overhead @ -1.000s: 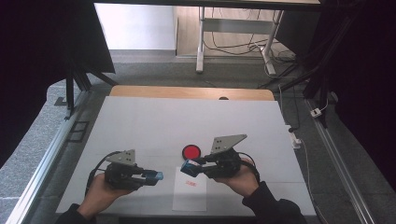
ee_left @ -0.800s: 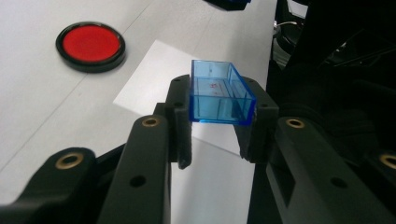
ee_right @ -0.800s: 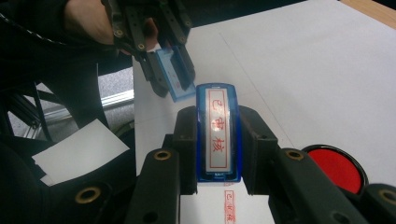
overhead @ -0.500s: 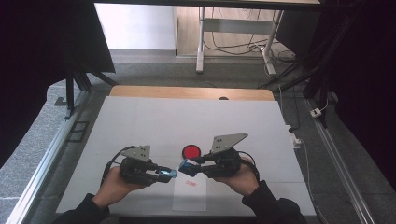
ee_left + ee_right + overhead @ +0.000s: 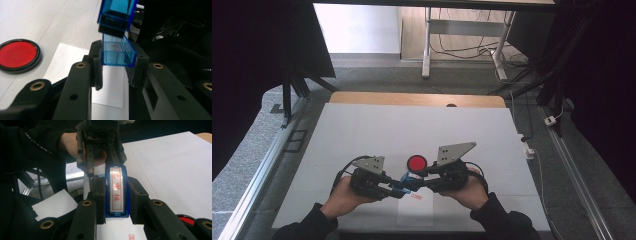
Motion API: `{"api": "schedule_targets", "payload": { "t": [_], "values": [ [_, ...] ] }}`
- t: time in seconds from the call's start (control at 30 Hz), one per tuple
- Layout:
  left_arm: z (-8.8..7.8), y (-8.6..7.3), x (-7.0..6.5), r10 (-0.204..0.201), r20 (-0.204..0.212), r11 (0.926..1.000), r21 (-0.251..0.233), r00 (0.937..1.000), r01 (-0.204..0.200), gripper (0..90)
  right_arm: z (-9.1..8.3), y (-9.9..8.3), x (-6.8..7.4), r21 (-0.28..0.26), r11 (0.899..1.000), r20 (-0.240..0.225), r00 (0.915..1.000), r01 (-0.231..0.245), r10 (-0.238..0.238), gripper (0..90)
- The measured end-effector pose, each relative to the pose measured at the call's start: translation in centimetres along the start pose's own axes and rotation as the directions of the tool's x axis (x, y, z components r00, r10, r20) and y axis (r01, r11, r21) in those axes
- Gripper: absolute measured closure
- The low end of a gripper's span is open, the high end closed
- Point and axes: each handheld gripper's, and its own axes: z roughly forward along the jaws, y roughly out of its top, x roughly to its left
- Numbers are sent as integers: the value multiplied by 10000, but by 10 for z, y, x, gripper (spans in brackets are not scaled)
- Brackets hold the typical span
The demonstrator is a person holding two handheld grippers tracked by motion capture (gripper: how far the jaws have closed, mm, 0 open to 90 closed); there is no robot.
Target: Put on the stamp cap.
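We take the paper (image 5: 415, 212) as landmark; it lies at the near table (image 5: 362, 130) edge, with a red imprint near its far end.

Just above the paper's far end, the two grippers meet tip to tip. The left gripper (image 5: 393, 189) comes in from the paper's left, its jaws clenched on the cap (image 5: 117, 51), a clear blue open box. In the left gripper view the cap's open mouth faces the stamp (image 5: 116, 15), which sits just beyond it, apart by a thin gap and a little off line.

The right gripper (image 5: 416, 181) comes in from the paper's right, its jaws clenched on the stamp (image 5: 116, 192), a blue block with a white face and red characters. In the right gripper view the stamp's far end reaches up to the left gripper (image 5: 100, 173); we cannot tell whether stamp and cap touch there.

Just beyond the paper's far end, and behind the gripper tips, lies the ink pad (image 5: 416, 163), a red disc with a black rim, clear of both jaws.

Beyond the pad the white table top is bare up to its wooden far edge (image 5: 417, 99). Left and right of the paper there is also free table, out to the side edges.
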Motion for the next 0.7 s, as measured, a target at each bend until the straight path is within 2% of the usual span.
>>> {"api": "schedule_targets", "payload": {
  "t": [0.43,0.7],
  "values": [
    [4,3,-1,344,367,9994,55,9987,-347,685,3,2,4,47,9998,-296,9994,206,-205,710],
    [3,3,-2,596,700,9982,-28,9958,-596,687,5,3,6,68,9994,-555,9979,350,-346,710]
  ]
}}
